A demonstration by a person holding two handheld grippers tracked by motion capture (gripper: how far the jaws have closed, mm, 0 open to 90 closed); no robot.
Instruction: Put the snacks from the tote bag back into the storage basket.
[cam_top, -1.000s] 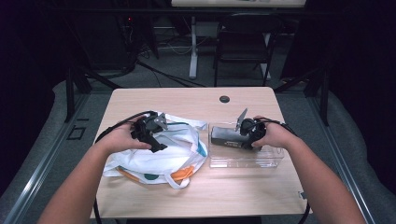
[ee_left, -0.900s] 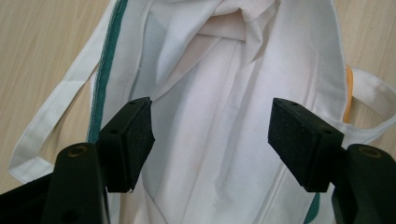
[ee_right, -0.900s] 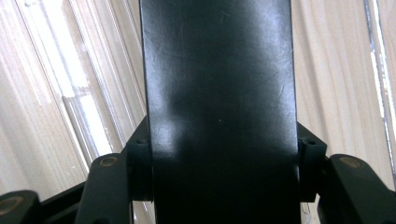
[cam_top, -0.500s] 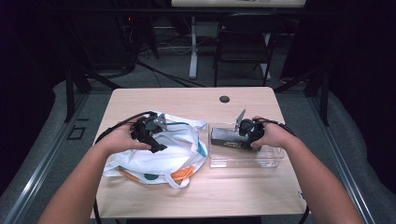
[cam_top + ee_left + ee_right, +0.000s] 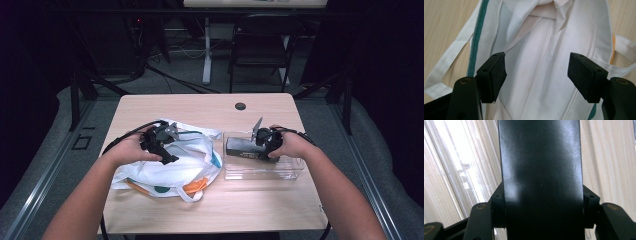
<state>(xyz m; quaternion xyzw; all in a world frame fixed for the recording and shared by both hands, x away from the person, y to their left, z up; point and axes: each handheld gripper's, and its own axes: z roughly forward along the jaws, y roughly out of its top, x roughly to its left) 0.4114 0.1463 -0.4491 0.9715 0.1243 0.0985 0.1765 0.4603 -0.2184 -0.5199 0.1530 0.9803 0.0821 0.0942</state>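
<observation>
Dark room space is filling the upper half of the high view, where a folding chair point(image 5: 260, 45) is standing at upper centre beside a white desk leg point(image 5: 207, 52), and black cables point(image 5: 175, 80) are trailing over the grey floor point(image 5: 370, 150) around the table. Light wood is showing across the table point(image 5: 200, 107), which is sitting in the middle of the frame with a round black grommet point(image 5: 240, 106) near its far edge.

On the left half of the tabletop a white cloth bag point(image 5: 172, 167) with green and orange trim is lying crumpled. The left gripper point(image 5: 161, 145) is resting over the bag's upper left part, held in the person's left hand point(image 5: 131, 150). In the left gripper view its jaws are standing wide apart over the bag's open mouth point(image 5: 536, 65), with white fabric lying between the pads point(image 5: 584, 72) and neither pad pressing on it.

On the right half a clear plastic tray point(image 5: 285, 167) is lying flat on the wood. The right gripper point(image 5: 262, 142) is hovering at the tray's upper left, held in the right hand point(image 5: 290, 145), and is clamping a black rectangular box point(image 5: 242, 146) above the tray. In the right gripper view the box point(image 5: 541, 175) is running up the centre of the frame, both pads pressing its sides, with the tray's clear ribs point(image 5: 461, 170) at left and bare wood at right.
</observation>
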